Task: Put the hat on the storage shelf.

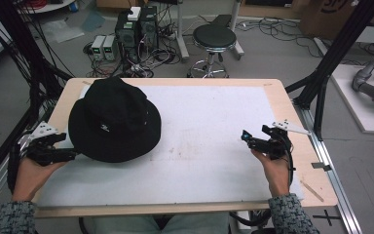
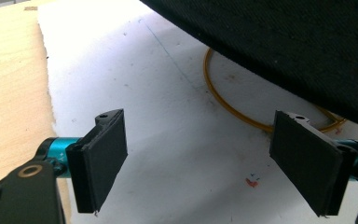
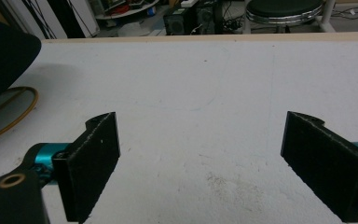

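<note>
Nearest, both claws are held low over the counter [image 1: 292, 117], each spread wide with nothing between its pads. Left claw [image 1: 53, 148] sits just beside the near-left brim of the black bucket hat [image 1: 113, 119]; right claw [image 1: 263, 141] hovers well apart, over bare white mat [image 1: 214, 126]. Hat rests crown-up on the mat's left half. A thin yellow ring [image 2: 223, 100] lies partly under the brim. Judgement: hat is soft, light cloth; it will sag if lifted. Best hold: pinch the brim edge. Beyond the counter: a stool [image 1: 214, 39].
</note>
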`<act>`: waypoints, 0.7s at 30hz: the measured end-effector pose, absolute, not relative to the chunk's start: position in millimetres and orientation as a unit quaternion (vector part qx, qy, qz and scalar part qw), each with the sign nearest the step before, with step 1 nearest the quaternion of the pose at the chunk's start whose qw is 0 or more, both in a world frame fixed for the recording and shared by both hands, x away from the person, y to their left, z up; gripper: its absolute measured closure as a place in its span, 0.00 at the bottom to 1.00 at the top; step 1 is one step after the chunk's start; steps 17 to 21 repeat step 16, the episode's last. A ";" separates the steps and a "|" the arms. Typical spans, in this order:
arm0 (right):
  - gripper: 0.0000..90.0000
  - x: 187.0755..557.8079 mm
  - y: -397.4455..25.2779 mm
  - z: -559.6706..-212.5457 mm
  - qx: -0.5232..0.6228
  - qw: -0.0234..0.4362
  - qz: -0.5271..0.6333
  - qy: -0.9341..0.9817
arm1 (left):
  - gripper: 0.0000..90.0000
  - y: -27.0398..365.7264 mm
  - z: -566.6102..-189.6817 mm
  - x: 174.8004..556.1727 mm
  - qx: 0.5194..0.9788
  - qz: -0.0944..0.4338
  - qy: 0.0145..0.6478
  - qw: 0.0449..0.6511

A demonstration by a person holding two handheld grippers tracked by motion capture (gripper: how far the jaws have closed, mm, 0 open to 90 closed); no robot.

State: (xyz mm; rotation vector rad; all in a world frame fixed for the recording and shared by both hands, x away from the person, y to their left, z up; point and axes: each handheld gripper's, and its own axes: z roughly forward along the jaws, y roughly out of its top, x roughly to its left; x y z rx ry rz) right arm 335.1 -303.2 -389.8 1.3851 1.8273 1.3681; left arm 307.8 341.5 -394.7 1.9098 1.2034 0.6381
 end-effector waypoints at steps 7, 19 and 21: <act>0.13 333.9 -302.3 -389.2 0.502 0.232 0.499 0.666 | 0.21 341.0 -394.0 308.0 0.752 0.251 0.470 0.388; 0.13 335.2 -302.4 -389.8 0.500 0.231 0.499 0.669 | 0.21 339.4 -394.0 307.8 0.752 0.251 0.469 0.390; 0.13 335.2 -302.4 -389.8 0.500 0.231 0.499 0.669 | 0.21 339.4 -394.0 307.8 0.752 0.251 0.469 0.390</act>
